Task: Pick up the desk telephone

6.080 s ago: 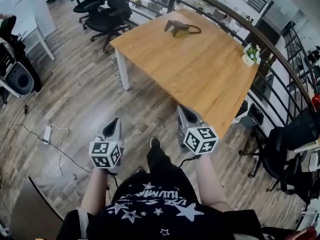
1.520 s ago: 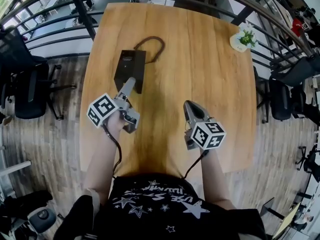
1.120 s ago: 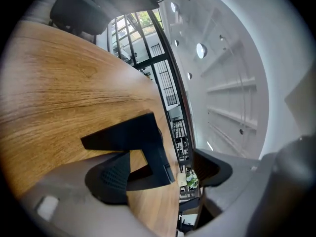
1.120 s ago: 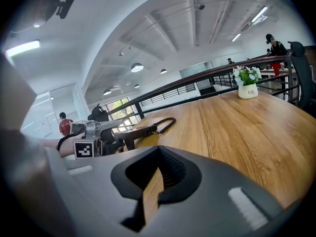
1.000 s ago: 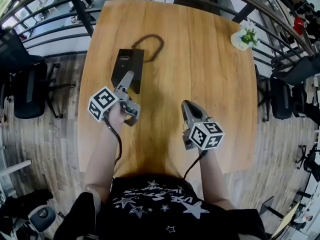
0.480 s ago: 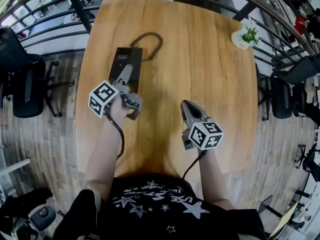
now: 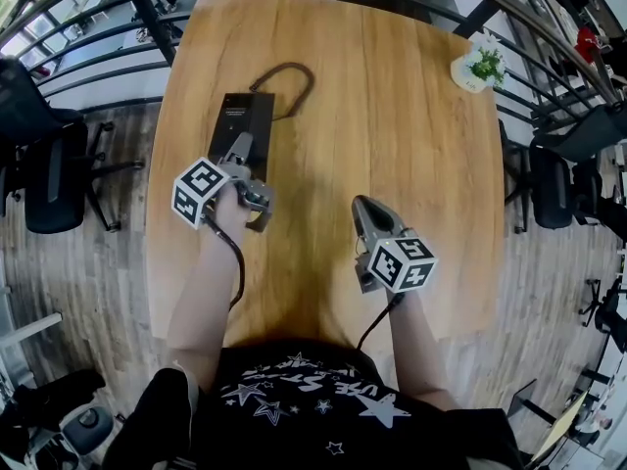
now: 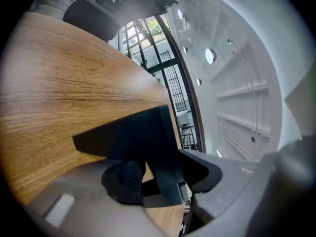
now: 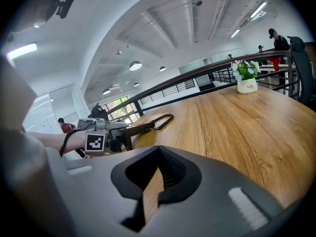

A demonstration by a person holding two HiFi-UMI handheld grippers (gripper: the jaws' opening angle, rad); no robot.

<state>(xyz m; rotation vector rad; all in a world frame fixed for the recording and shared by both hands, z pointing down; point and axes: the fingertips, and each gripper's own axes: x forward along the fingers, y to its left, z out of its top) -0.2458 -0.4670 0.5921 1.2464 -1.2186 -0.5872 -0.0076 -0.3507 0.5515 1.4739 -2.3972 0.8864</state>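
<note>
the desk telephone [image 7: 243, 117] lies flat on the left half of the table [image 7: 421, 164], a black slab with its cord [image 7: 294, 72] looping off the far end; the left gripper [image 7: 238, 149] is at its near end, its jaws have just been closing, and the left gripper view shows the phone's dark edge between them with the pads seemingly pressed on it; the right gripper [image 7: 367, 210] hovers over bare wood well to the right, jaws together on nothing. the chief risk, as i judge it, is how shallow the bite is: only the near end is pinched, so nearly all the body hangs beyond the pads, and a lift could let it pivot downward or slide free; a sliver of table shows between the ribbed pad and the part it faces (so the contact may run along an edge rather than flat), which would make a twist in the grip likelier; the casing looks like smooth plastic, which i would expect to give little friction. the cord is a second worry: i cannot trace where its far end goes, and if it is anchored or catches, it would tug at the phone as it rises and could pull it out of a weak hold. the phone also sits near the table's left edge, so a slip could send it over the side; the right gripper is too far off to catch or steady it.
</note>
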